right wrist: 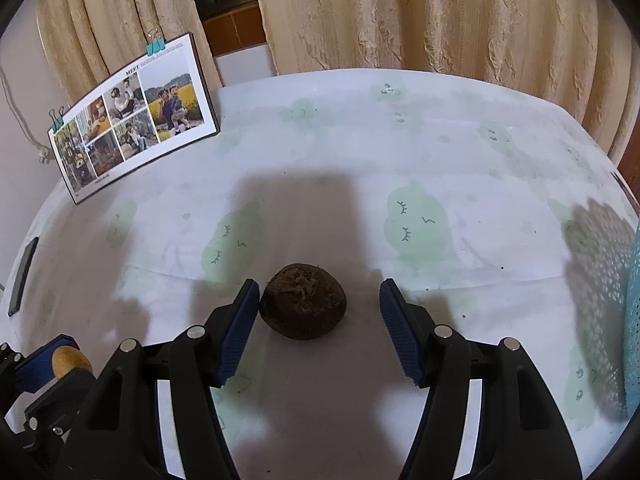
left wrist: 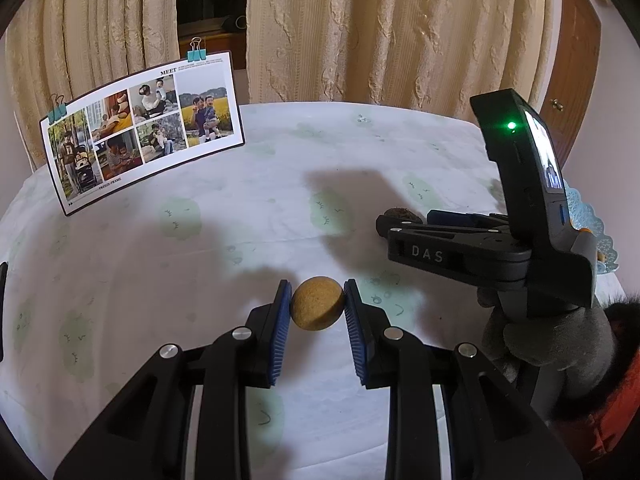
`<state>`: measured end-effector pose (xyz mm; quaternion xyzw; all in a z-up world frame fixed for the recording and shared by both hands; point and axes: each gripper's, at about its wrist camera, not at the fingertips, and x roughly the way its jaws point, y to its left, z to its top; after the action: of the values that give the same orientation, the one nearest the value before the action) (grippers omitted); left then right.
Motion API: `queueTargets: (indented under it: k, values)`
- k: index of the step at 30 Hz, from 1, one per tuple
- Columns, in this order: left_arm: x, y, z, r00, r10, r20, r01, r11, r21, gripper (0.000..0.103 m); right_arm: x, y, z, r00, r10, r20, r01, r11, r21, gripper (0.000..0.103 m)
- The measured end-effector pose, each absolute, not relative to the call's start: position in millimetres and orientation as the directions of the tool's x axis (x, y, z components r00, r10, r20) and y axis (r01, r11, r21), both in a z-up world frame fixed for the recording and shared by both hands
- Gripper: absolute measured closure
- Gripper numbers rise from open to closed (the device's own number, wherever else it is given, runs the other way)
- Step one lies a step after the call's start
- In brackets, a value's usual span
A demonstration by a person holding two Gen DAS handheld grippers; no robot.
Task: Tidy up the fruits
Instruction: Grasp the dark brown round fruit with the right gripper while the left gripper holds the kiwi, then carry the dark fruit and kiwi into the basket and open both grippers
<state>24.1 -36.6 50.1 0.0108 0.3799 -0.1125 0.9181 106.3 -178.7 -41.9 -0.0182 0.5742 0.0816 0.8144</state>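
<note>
My left gripper (left wrist: pixel 317 305) is shut on a round yellow-brown fruit (left wrist: pixel 317 303), its blue pads pressing both sides just above the tablecloth. In the right wrist view that fruit (right wrist: pixel 69 360) shows at the lower left between the left gripper's pads. My right gripper (right wrist: pixel 318 312) is open around a dark brown rough fruit (right wrist: pixel 303 306) that lies on the cloth; the left pad (right wrist: pixel 239 326) touches or nearly touches it, the right pad stands apart. In the left wrist view the right gripper (left wrist: pixel 404 224) is at the right with the dark fruit (left wrist: pixel 402 215) behind its tips.
A white tablecloth (right wrist: pixel 360 152) with pale green prints covers the table. A clipped photo card (left wrist: pixel 140 128) stands at the back left. A light blue perforated basket (right wrist: pixel 632 320) is at the right edge. A dark flat object (right wrist: pixel 23 276) lies at the left edge. Curtains hang behind.
</note>
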Motion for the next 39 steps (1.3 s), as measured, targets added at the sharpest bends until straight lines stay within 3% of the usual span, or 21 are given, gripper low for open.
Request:
queueTargets:
  k: [4,8,21,39]
  values:
    - [24,-36,50,0.685,-0.198,-0.701,0.214,0.975,-0.066,0.076,105,-173,-42,0.325,0.101,-0.94,-0.178,0.983,0.044,0.041]
    - [24,-36,50,0.686,-0.198,-0.7,0.214,0.975,-0.066,0.076,102,-168,-42,0.327,0.094,-0.94,-0.205,0.978,0.026,0.059]
    - [23,-37,49,0.684,-0.199,-0.702,0.217,0.974,-0.065,0.076,78,-175,-26,0.339,0.127,-0.932,-0.204,0.977,0.059,0.059]
    - [20,-56,45,0.674,-0.194,-0.713,0.253,0.967,-0.023,0.076,32,-245,44,0.468,0.138,-0.873,-0.076,0.99,0.116,0.058]
